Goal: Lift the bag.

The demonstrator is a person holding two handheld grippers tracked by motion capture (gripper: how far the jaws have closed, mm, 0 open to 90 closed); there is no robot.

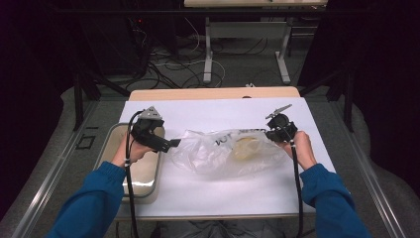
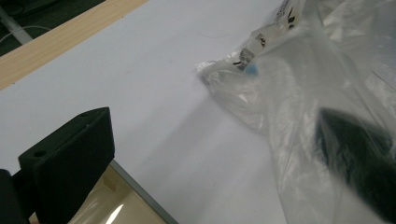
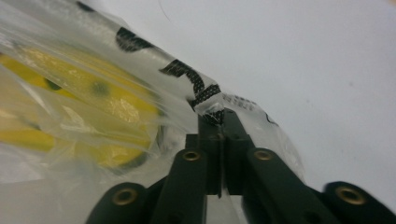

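So this looks like the bag-handling step: a clear plastic bag (image 1: 223,151) is lying crumpled in the middle of the white sheet (image 1: 218,111) that covers the table, and there's a round yellow thing (image 1: 246,148) inside it, toward the person's right end. The right gripper (image 3: 218,116) has its jaws pressed nearly together on a pinch of the bag's film, right by the black printed lettering, so that end looks pinned. The left gripper (image 1: 168,144) is spread wide with nothing clamped; in the left gripper view one black jaw sits out over the white sheet and the other shows dark through the film, so the bag's loose edge seems to be between or over the jaws, but nothing is squeezing it. My guess is the next move is getting the left one closed on that free edge, so the two can pull the mouth apart or lift the bag. Tricky part: the film is thin, glossy, wrinkled and floppy, so it'll slide and bunch instead of sitting still, and it's easy to grab two layers at once. The yellow thing looks flat and disc-like, maybe with dark spots, hard to say more through the plastic. Off to the left there's a beige tray (image 1: 148,171) with a metal rim, partly under the left hand.
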